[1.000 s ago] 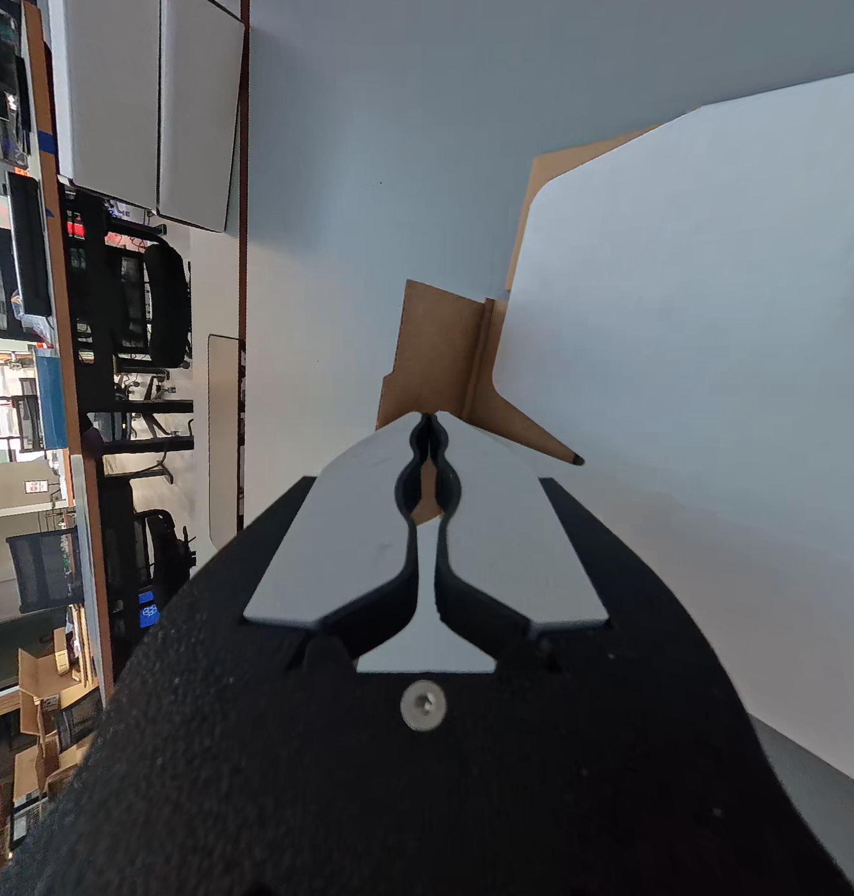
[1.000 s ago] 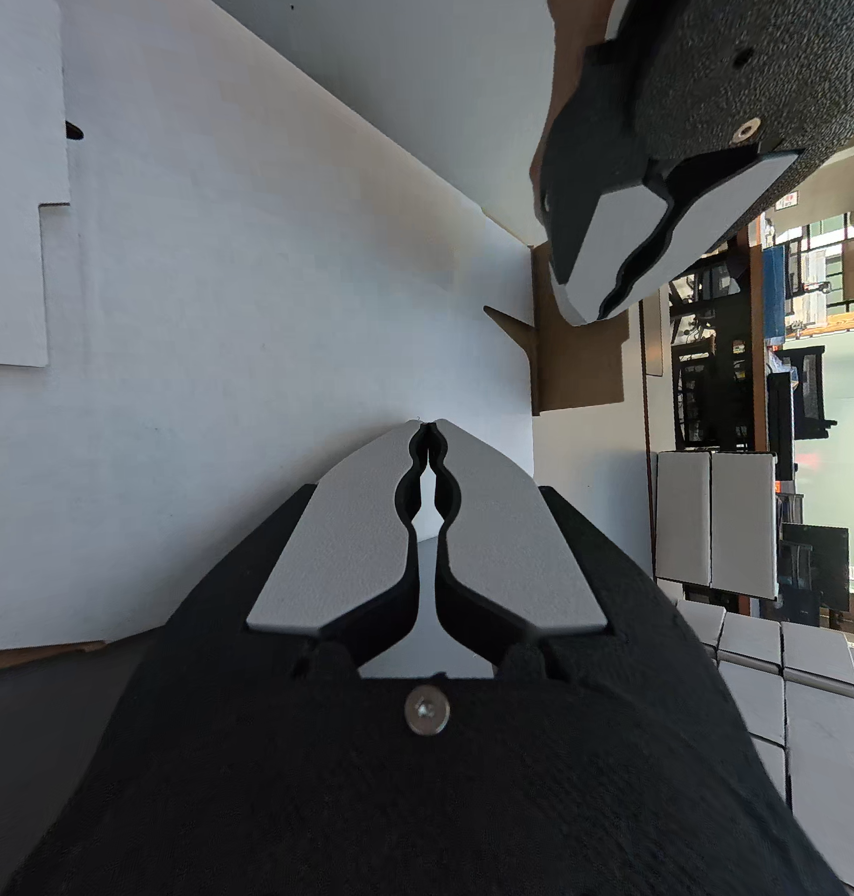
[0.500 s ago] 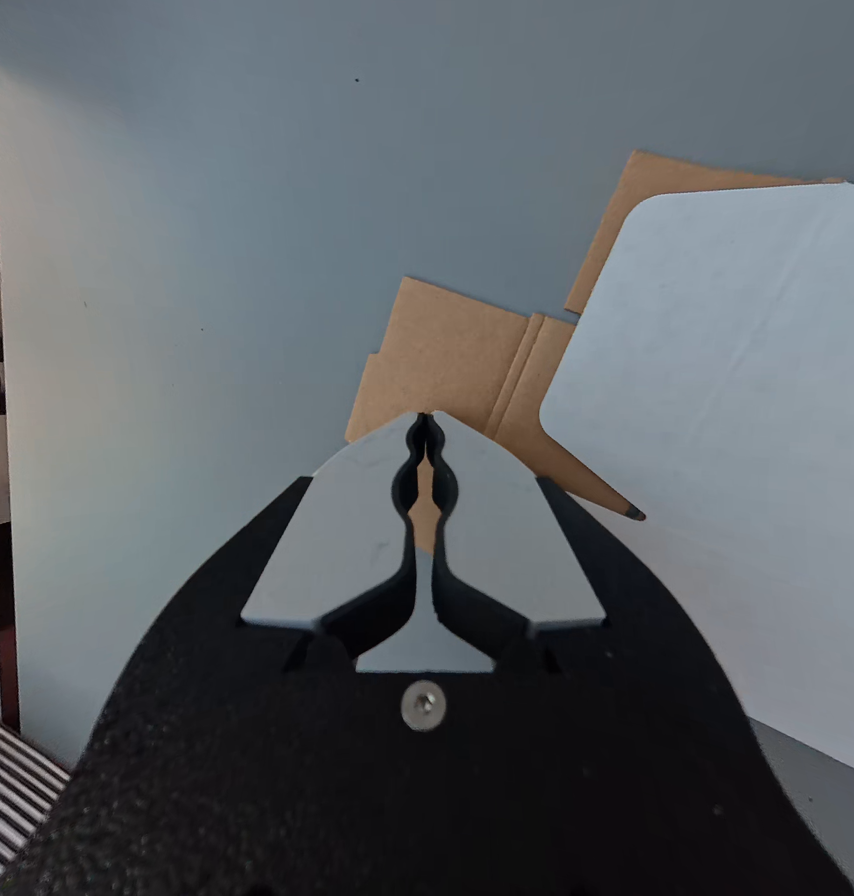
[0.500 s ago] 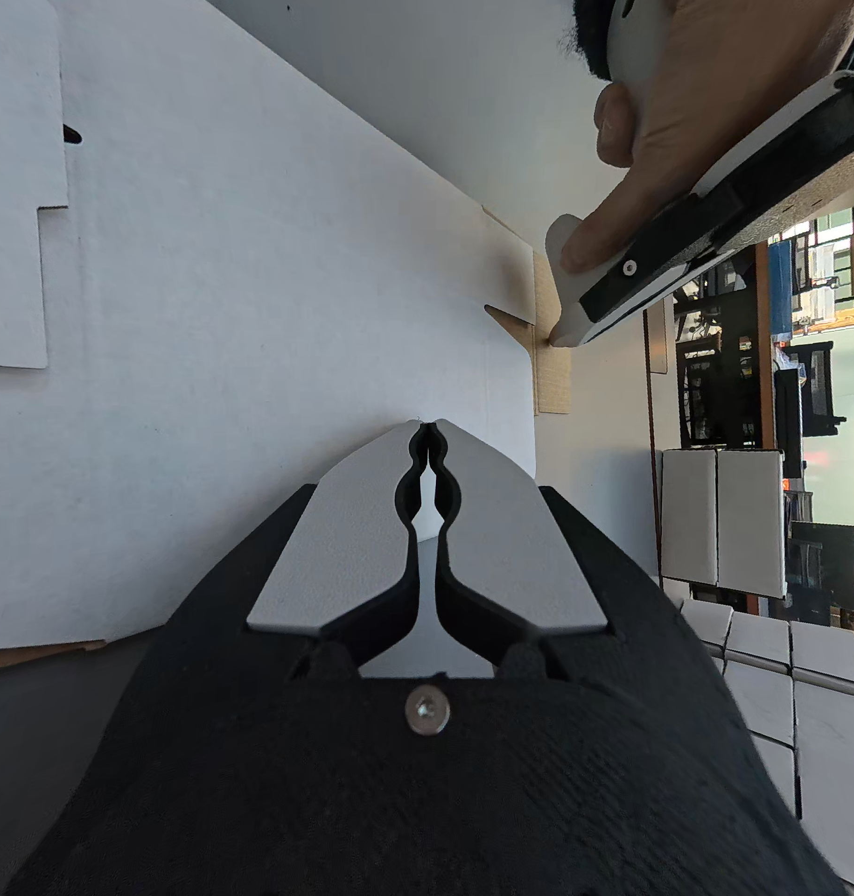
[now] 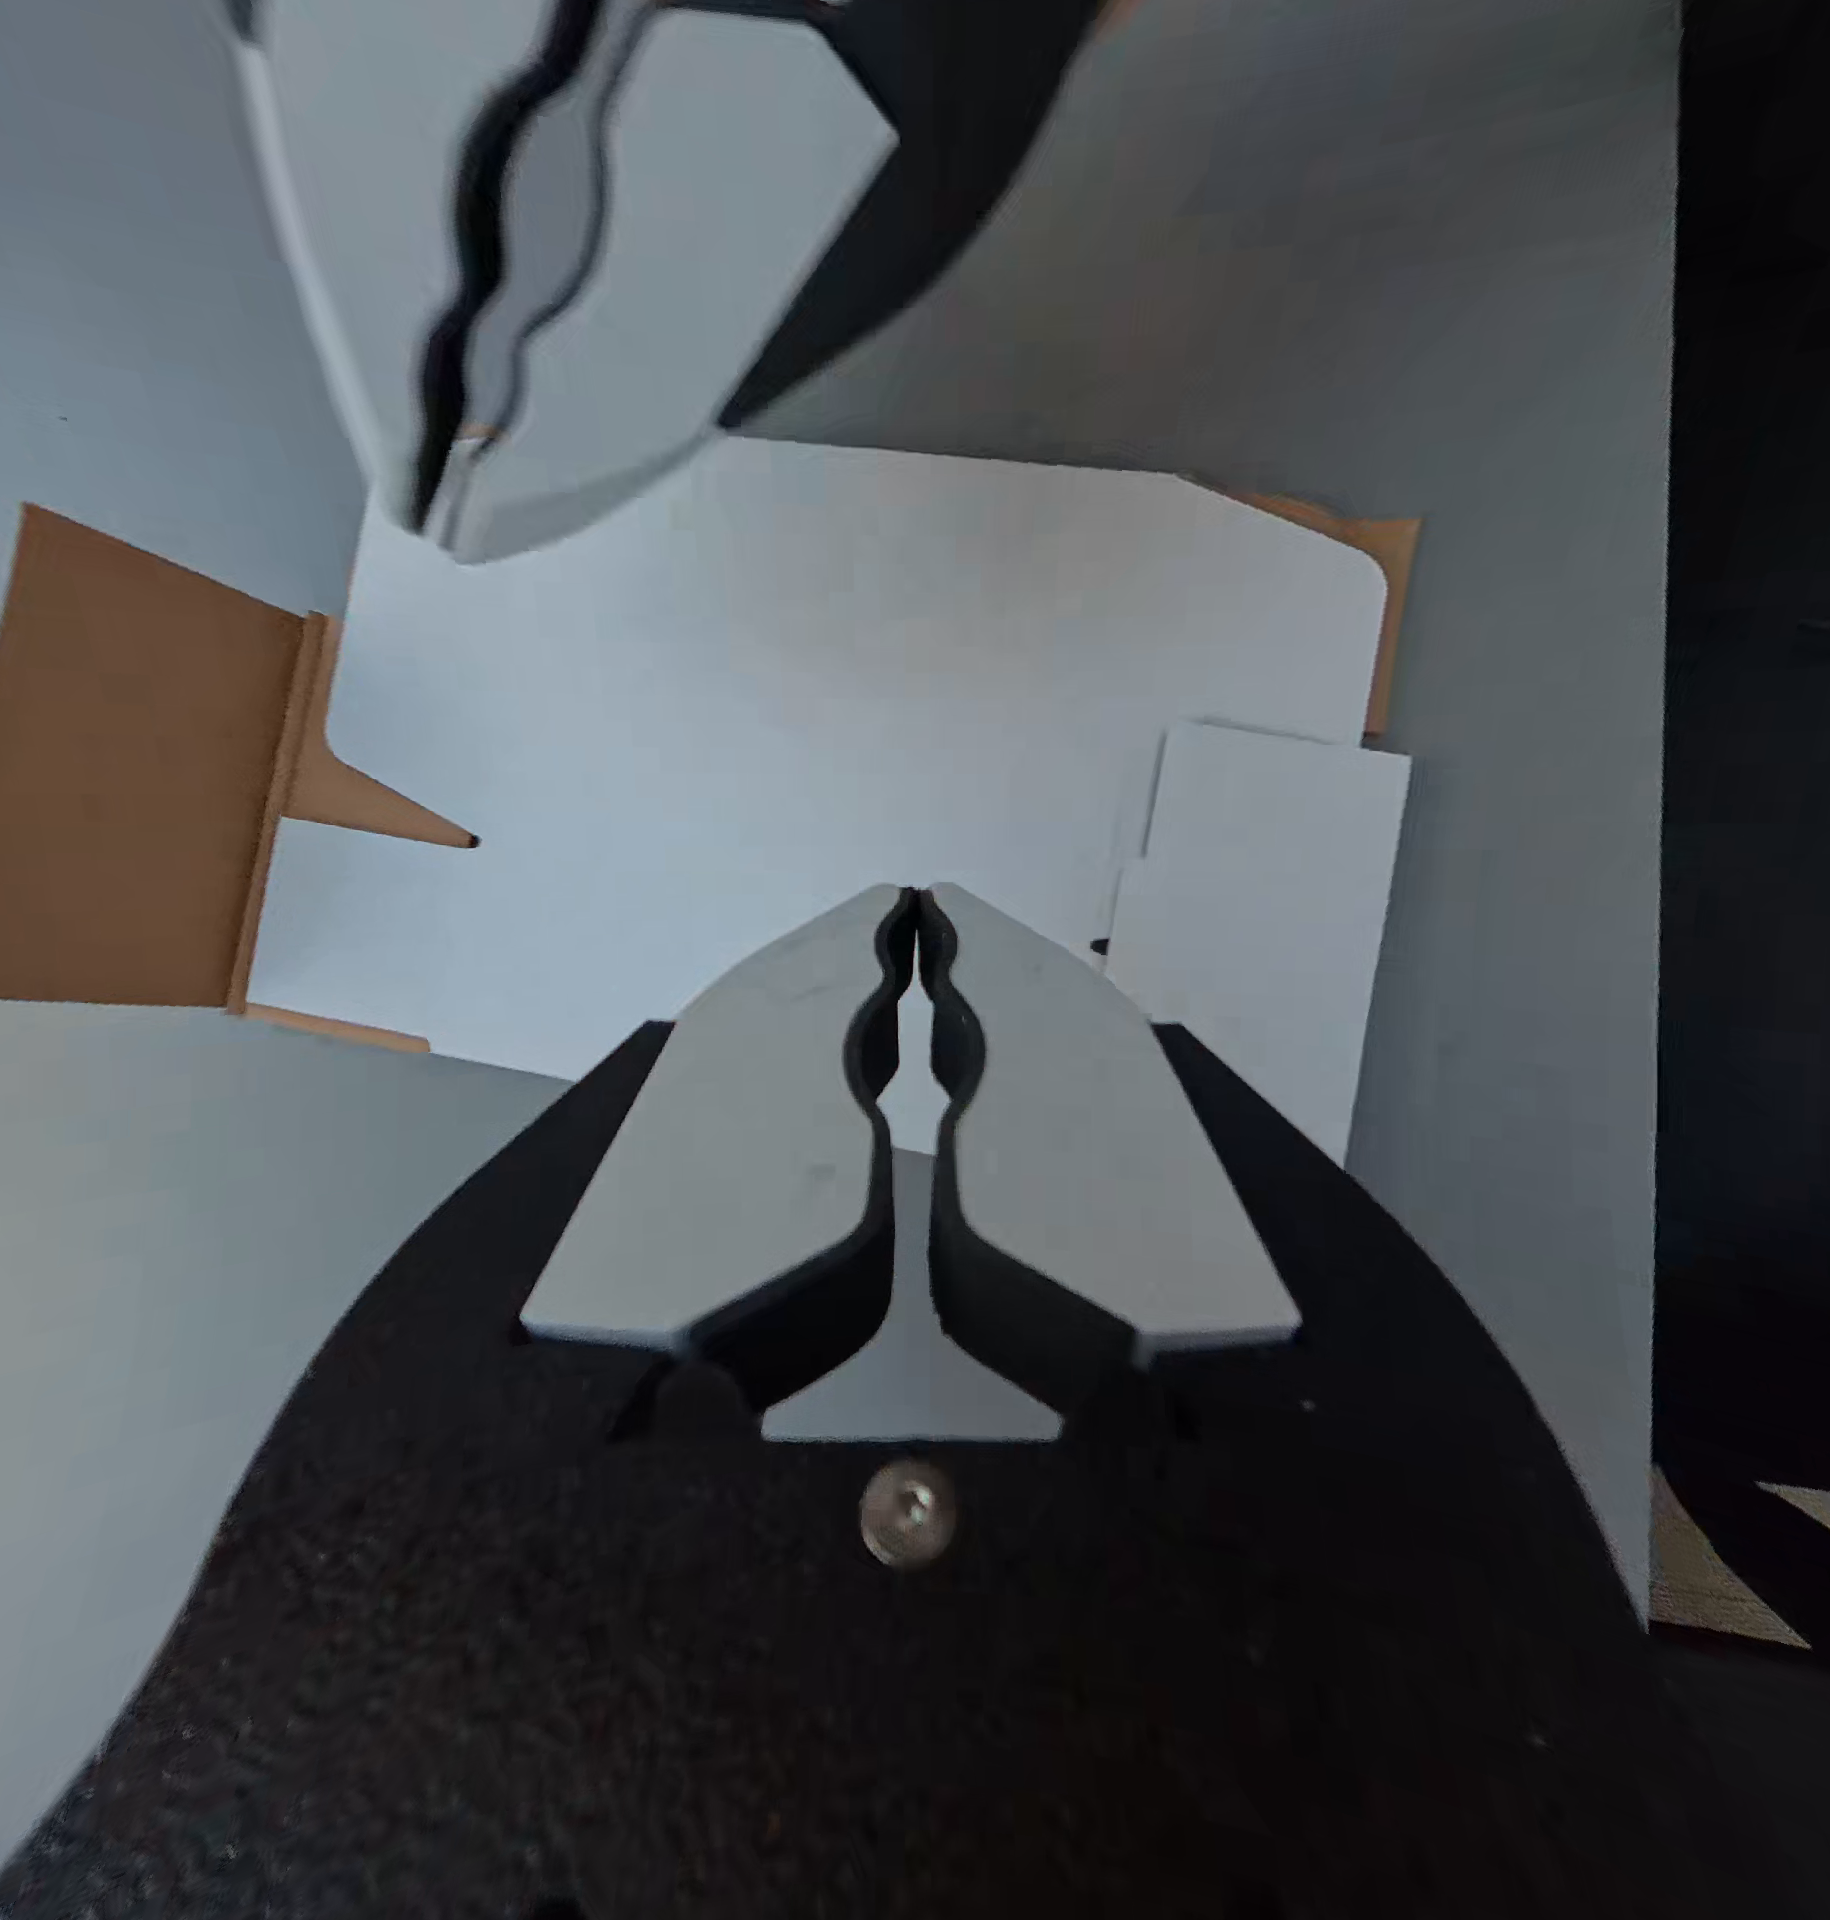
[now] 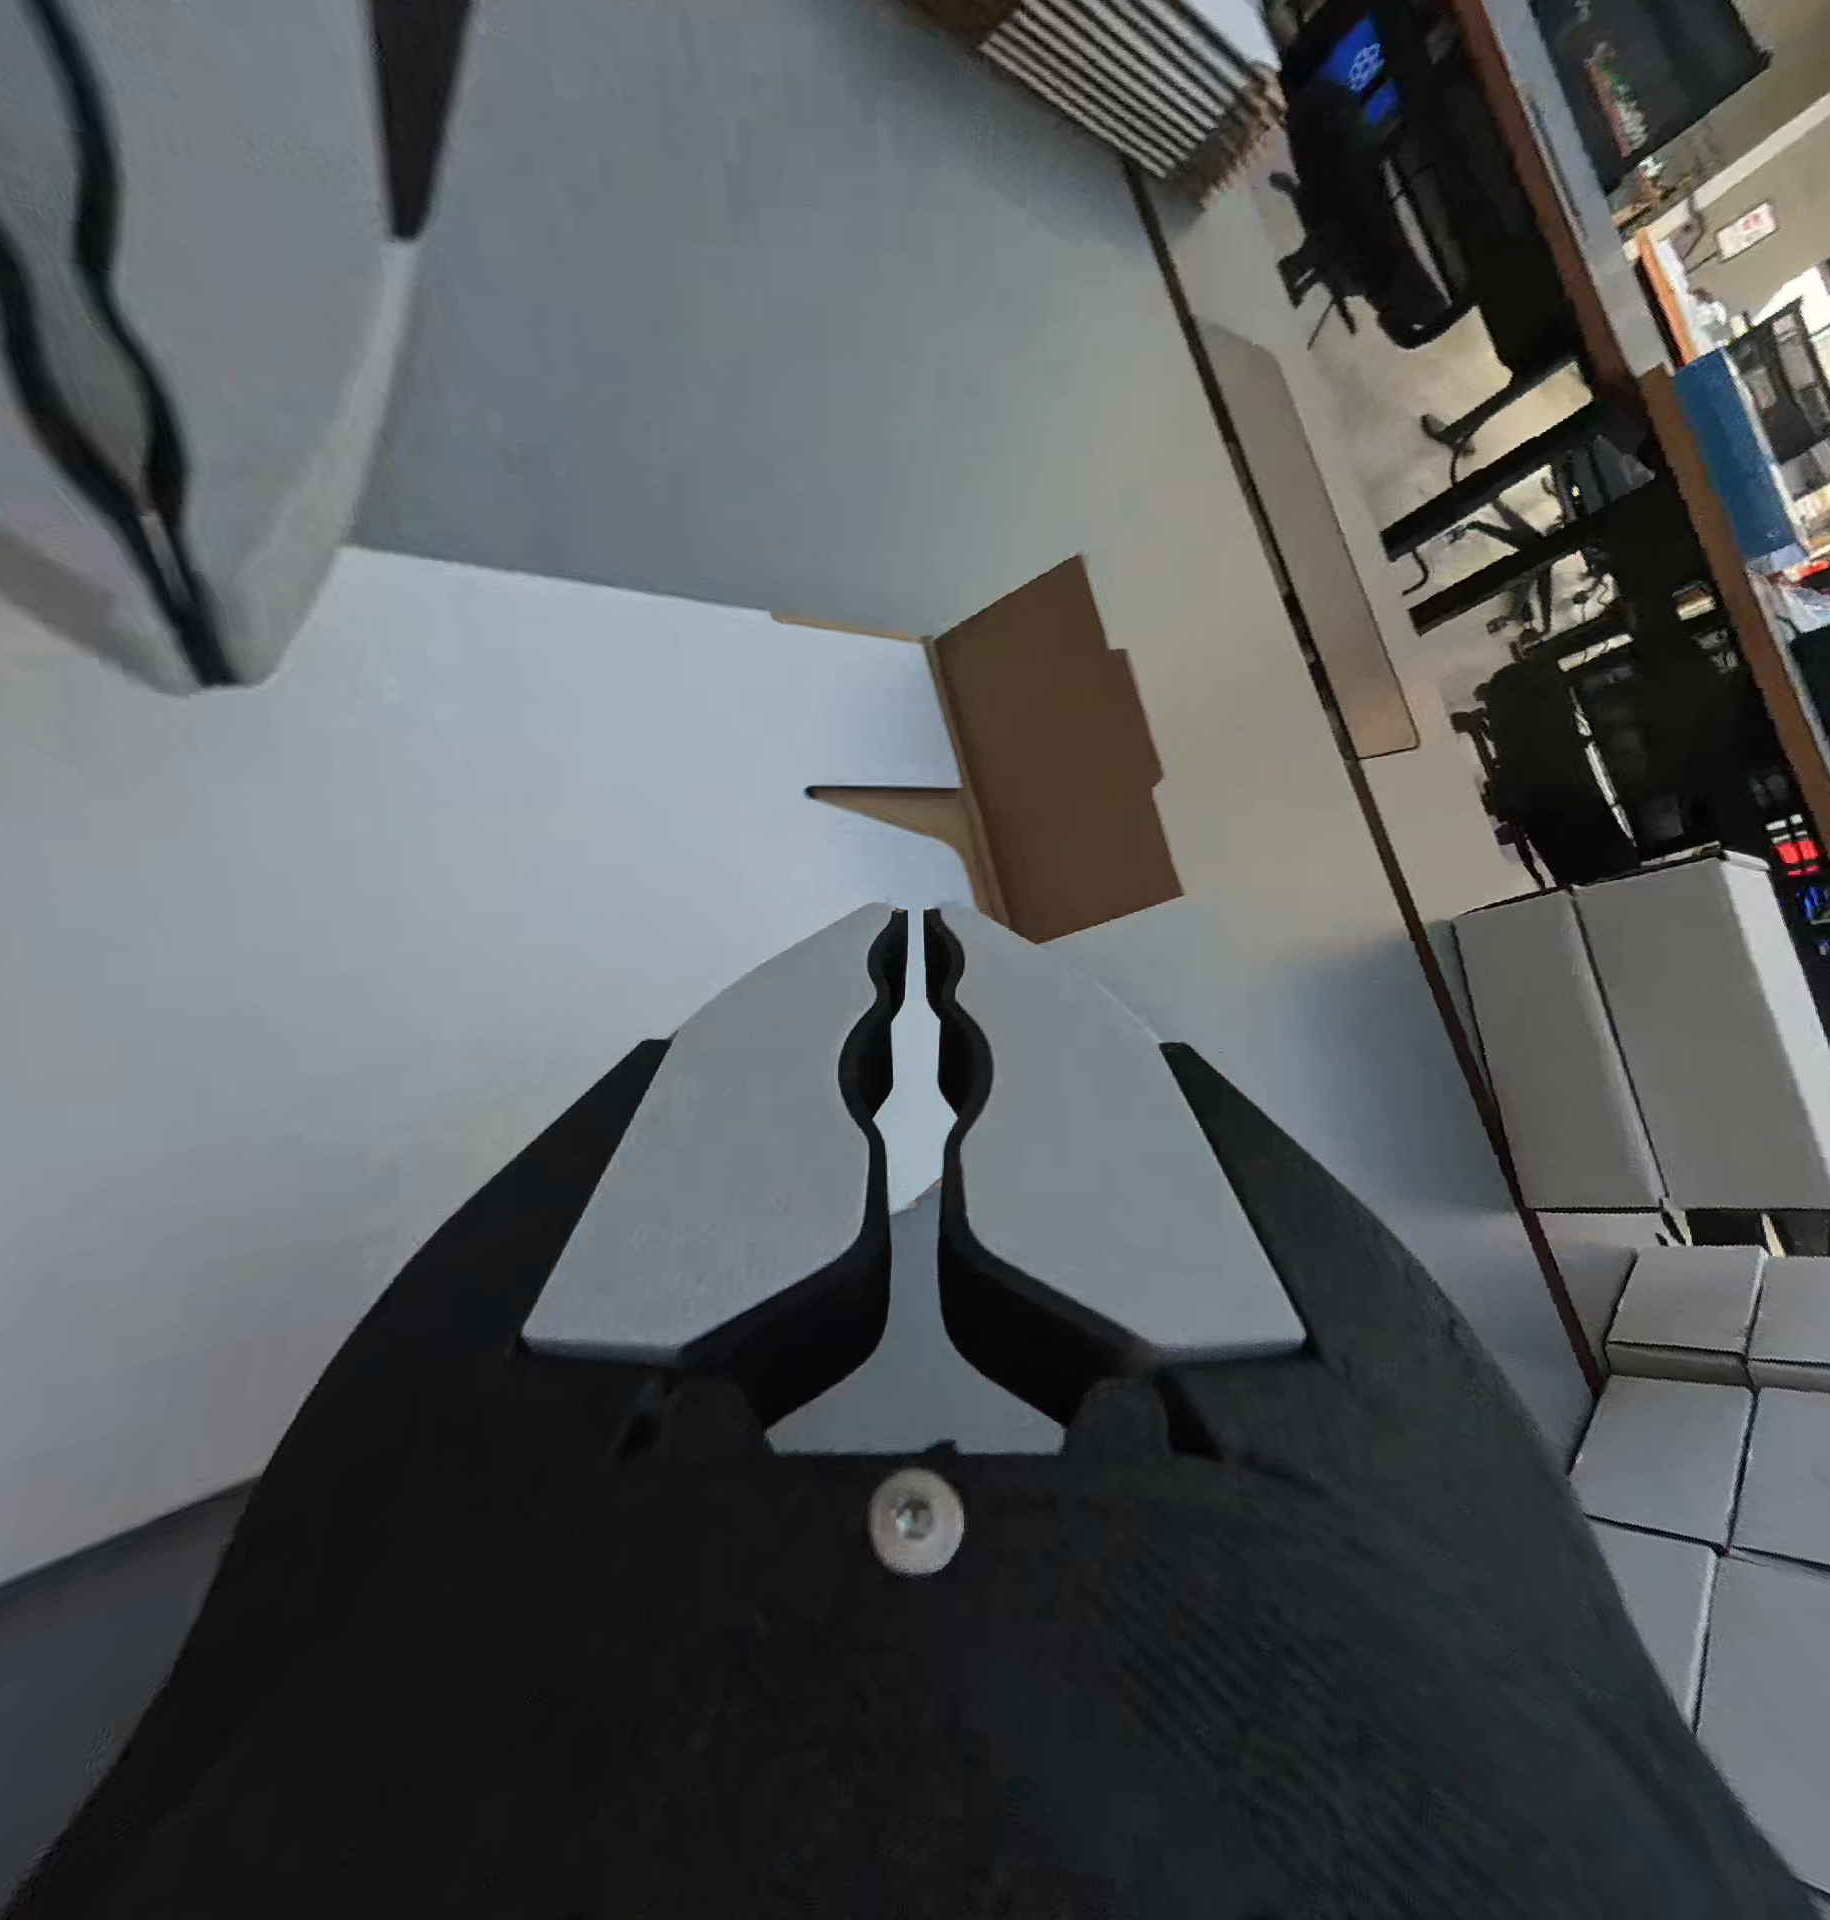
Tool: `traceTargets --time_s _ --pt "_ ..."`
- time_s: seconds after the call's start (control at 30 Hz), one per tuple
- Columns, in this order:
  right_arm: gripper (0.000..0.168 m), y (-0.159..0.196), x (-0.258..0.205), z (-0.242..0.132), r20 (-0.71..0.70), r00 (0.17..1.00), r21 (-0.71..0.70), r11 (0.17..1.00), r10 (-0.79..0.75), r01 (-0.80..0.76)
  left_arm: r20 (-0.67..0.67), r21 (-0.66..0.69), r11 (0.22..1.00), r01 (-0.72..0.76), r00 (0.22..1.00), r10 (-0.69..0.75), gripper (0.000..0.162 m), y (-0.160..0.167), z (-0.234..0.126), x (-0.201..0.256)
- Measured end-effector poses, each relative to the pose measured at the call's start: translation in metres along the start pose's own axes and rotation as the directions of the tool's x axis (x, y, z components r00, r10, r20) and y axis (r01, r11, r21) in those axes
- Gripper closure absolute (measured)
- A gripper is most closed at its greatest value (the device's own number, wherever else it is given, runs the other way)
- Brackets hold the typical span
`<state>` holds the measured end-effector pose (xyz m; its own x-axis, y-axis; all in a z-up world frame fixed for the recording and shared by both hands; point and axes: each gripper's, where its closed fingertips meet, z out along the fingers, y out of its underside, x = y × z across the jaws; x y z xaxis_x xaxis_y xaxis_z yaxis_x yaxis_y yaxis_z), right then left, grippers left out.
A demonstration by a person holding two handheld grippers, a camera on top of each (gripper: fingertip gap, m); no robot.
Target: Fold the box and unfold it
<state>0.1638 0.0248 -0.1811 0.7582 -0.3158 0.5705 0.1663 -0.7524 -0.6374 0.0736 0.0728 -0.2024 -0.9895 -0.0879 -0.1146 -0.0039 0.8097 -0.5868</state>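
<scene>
The box is a flattened cardboard sheet [image 5: 786, 717], white side up, lying on the grey table [image 5: 111, 1299]. A brown flap [image 5: 111, 779] sticks out at its left and a small white flap [image 5: 1264, 914] at its right. My left gripper [image 5: 913, 894] is shut and empty, above the sheet's near edge. My right gripper [image 5: 443, 499] hangs blurred over the sheet's far left corner. In the right wrist view the right gripper [image 6: 913, 916] is shut but for a hairline gap, empty, over the sheet [image 6: 423, 935] near the brown flap [image 6: 1056, 779]. The left gripper [image 6: 178, 623] shows at top left.
Folded white boxes [image 6: 1669, 1049] stand stacked at the right of the table [image 6: 786, 364]. A pile of flat cardboard [image 6: 1119, 83] lies at the far end. Black office chairs [image 6: 1410, 208] stand beyond the table's edge. A dark area [image 5: 1773, 727] borders the table on the right.
Both grippers have swung round above the sheet and now point towards each other. Each shows large and blurred in the other's view. The sheet has not visibly moved.
</scene>
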Motion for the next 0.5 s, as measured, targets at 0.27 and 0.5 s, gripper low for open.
traceTargets --time_s 0.27,0.5 --pt "0.168 0.004 0.060 0.094 -0.094 0.991 -0.150 0.983 0.093 -0.107 0.043 -0.063 0.998 0.030 0.999 -0.027 0.162 0.015 0.017 0.013" --pt "0.168 0.031 0.051 0.121 -0.050 0.998 -0.363 0.932 -0.027 0.007 -0.083 -0.153 0.978 0.139 0.985 -0.153 0.162 0.024 0.021 0.013"
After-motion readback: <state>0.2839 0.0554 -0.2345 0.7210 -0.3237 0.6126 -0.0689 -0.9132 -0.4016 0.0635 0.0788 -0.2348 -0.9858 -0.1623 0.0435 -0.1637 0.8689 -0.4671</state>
